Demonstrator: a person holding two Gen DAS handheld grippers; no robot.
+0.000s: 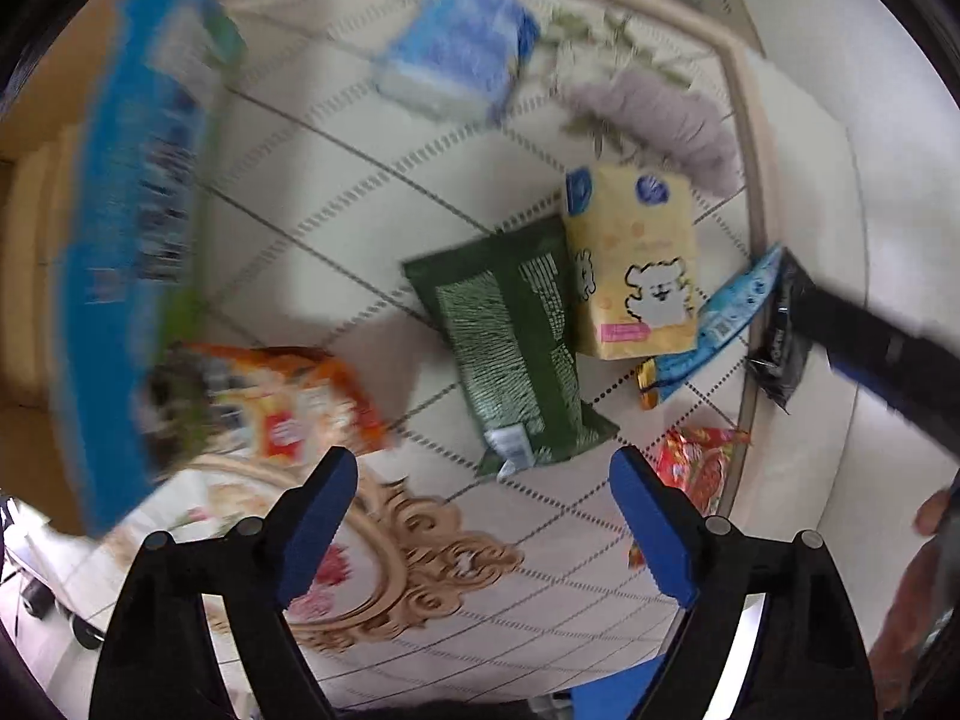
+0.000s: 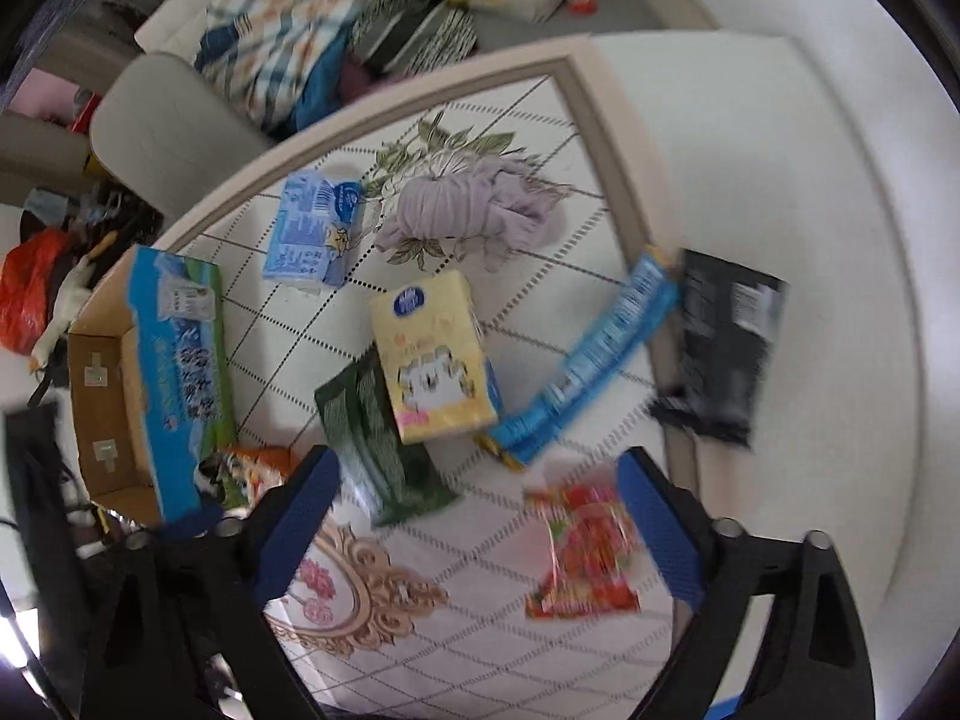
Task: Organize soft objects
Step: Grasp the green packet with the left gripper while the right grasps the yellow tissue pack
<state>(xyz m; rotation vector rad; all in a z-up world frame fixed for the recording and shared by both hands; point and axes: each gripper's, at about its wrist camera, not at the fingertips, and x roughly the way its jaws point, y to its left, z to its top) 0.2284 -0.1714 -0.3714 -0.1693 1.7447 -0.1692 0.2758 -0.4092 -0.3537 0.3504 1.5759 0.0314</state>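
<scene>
**Both grippers hang open over a littered tabletop**

Only the right wrist view shows the open cardboard box whole, at the table's left edge, and the pile of bedding on a sofa beyond the table. The left wrist view alone catches the other gripper's dark finger reaching in from the right.

The left gripper and right gripper both stand released, nothing between their blue pads.

The lilac cloth lies crumpled at the far side of the patterned table. A yellow tissue pack overlaps a green packet mid-table; a pale blue tissue pack sits near the box. A blue wrapper, black pouch, red sweet bag and orange snack bag lie scattered nearby.
</scene>
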